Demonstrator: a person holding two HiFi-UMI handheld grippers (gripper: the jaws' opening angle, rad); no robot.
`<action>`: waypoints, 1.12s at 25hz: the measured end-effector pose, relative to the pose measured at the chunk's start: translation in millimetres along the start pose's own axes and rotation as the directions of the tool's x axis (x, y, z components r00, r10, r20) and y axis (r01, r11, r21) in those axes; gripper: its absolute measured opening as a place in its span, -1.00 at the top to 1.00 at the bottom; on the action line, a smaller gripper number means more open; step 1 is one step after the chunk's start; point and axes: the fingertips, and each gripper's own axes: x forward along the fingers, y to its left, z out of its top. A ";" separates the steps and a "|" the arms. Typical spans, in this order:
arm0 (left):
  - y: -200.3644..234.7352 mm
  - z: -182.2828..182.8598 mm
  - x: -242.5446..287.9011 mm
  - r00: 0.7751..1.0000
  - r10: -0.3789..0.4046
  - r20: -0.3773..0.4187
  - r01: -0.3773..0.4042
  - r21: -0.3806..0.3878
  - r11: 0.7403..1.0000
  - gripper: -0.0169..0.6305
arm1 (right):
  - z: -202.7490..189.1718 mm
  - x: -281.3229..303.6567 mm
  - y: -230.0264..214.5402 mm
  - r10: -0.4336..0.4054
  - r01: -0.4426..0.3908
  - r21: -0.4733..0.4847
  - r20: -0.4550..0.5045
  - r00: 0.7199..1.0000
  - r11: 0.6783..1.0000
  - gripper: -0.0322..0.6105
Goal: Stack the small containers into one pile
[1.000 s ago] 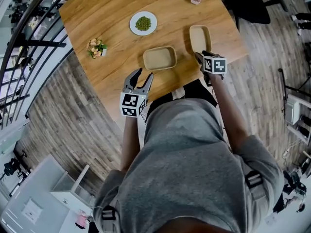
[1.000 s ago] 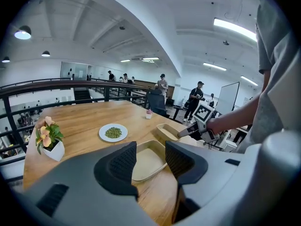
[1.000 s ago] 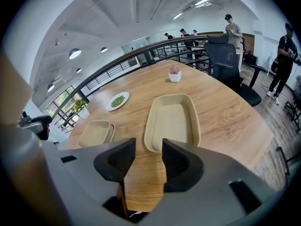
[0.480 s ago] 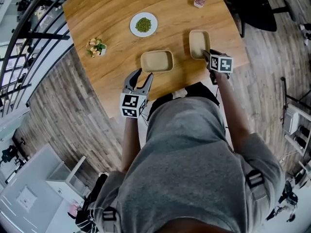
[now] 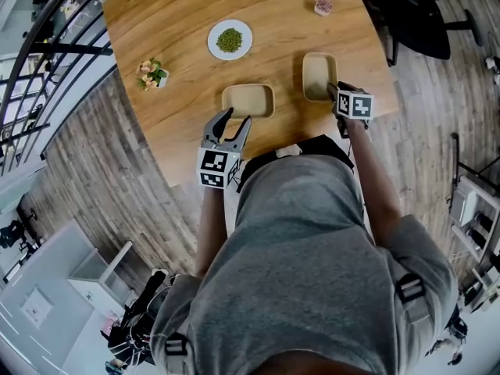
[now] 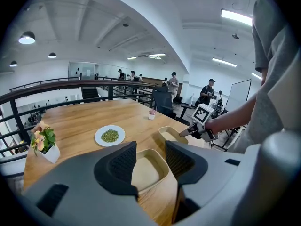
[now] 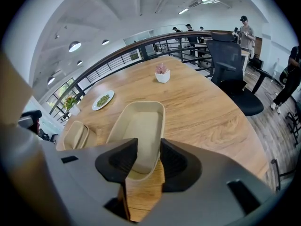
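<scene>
Table: a round wooden table [image 5: 172, 22] fills the upper half of the head view.
Left container: a shallow beige rectangular tray [image 5: 248, 100] lies flat on the wood near the table's lower edge, at the centre of the head view.
Right container: a matching beige rectangular tray [image 5: 319, 75] lies to the right of the first and a little higher in the frame, clearly apart from it.
Right gripper [image 5: 334, 92]: its jaws are closing with the near end of the right container [image 7: 138, 131] between them. I cannot see the pads pressing its walls yet, and the tray rests on the table.
Left gripper [image 5: 238, 116]: its jaws are spread wide and hold nothing. It hovers at the table's near edge, just short of the left container [image 6: 148, 171], which shows through the gap.
Bystanders: a white plate of green bits [image 5: 230, 39], a small potted flower [image 5: 151, 74] and a tiny pink-topped pot [image 5: 323, 6] sit further up the table.
Done: nothing is stacked, and both trays sit singly.
Left to do: by my reading, secure the right tray, lift it, carry it over and nest it in the left one.
</scene>
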 end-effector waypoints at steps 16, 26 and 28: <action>-1.9 3.0 7.0 0.997 0.083 -0.009 -0.083 -0.042 0.996 0.32 | 3.3 26.0 -15.1 0.022 -0.024 -0.020 -0.100 0.995 1.000 0.47; -8.2 1.5 5.9 0.990 0.140 -0.006 -0.140 -0.069 0.988 0.32 | 9.5 33.7 -23.6 0.011 -0.026 -0.103 -0.138 0.990 0.994 0.71; -8.2 1.5 5.6 0.988 0.152 0.006 -0.152 -0.068 0.986 0.32 | 11.4 34.3 -23.3 0.013 -0.030 -0.114 -0.142 0.990 0.993 0.74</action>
